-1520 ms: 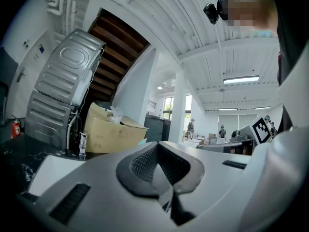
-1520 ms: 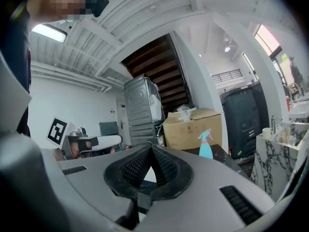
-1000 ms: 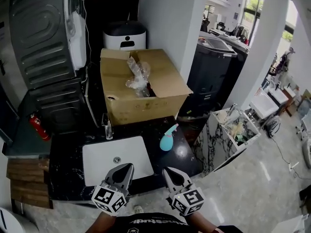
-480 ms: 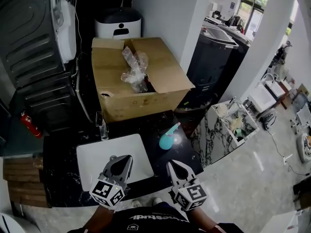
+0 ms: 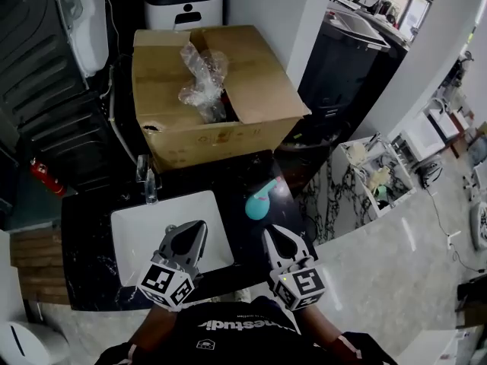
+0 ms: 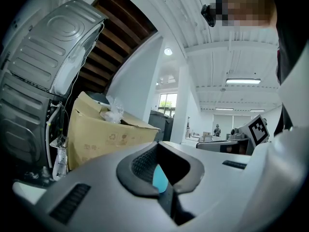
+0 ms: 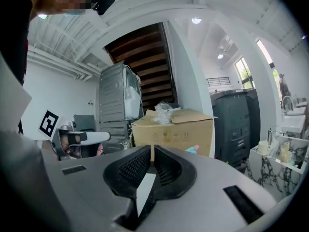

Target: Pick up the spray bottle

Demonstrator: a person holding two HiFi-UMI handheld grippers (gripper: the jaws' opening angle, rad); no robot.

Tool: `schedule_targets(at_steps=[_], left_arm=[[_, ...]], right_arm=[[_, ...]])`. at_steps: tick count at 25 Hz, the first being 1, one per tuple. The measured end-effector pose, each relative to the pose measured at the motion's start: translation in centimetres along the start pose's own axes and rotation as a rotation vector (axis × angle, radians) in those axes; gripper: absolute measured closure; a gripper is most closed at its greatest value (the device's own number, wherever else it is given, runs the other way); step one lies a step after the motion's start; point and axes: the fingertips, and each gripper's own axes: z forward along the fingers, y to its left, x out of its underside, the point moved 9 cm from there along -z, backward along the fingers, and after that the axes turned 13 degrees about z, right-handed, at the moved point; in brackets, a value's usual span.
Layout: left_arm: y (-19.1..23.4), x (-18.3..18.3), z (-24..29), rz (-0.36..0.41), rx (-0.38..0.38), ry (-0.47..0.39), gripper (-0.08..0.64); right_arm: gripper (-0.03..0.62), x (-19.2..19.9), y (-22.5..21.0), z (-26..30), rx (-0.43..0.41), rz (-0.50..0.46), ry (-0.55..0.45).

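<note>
The teal spray bottle (image 5: 259,200) lies on its side on the black countertop (image 5: 91,226), right of the white sink basin (image 5: 129,234). My left gripper (image 5: 199,226) hovers over the basin's front right corner, jaws shut and empty. Also shut and empty, my right gripper (image 5: 268,232) sits a little short of the bottle, just to its right. In the right gripper view the bottle (image 7: 192,149) peeks over the closed jaws (image 7: 153,148), in front of the box. In the left gripper view a teal patch (image 6: 159,179) shows through the hollow behind the closed tips (image 6: 157,146).
An open cardboard box (image 5: 213,105) with crumpled plastic stands behind the counter. A faucet (image 5: 147,177) rises at the basin's back left. A red fire extinguisher (image 5: 42,177) is at far left, a black appliance (image 5: 342,59) at right, a marble stand (image 5: 373,181) below it.
Both grippers have moved forward over the counter's front edge, nearer the basin and the bottle. Their jaws stay shut. The bottle has not moved.
</note>
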Motion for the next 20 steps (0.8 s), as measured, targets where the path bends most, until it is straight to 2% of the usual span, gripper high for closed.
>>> schedule_targets(at_steps=[3, 14, 20], left_arm=[[-0.3, 0.3, 1.2, -0.003, -0.008, 0.013, 0.545], [-0.8, 2.2, 2.7, -0.007, -0.024, 0.081, 0.545], [-0.6, 2.9, 2.7, -0.006, -0.040, 0.115, 0.545]], right_arm=[[0.549, -0.2, -1.4, 0.7, -0.002, 0.003, 0.001], [0.394, 1.4, -5.9, 3.9, 0.025, 0.008, 0.049], [0.359, 3.0, -8.0, 7.4, 0.034, -0.034, 0.089]])
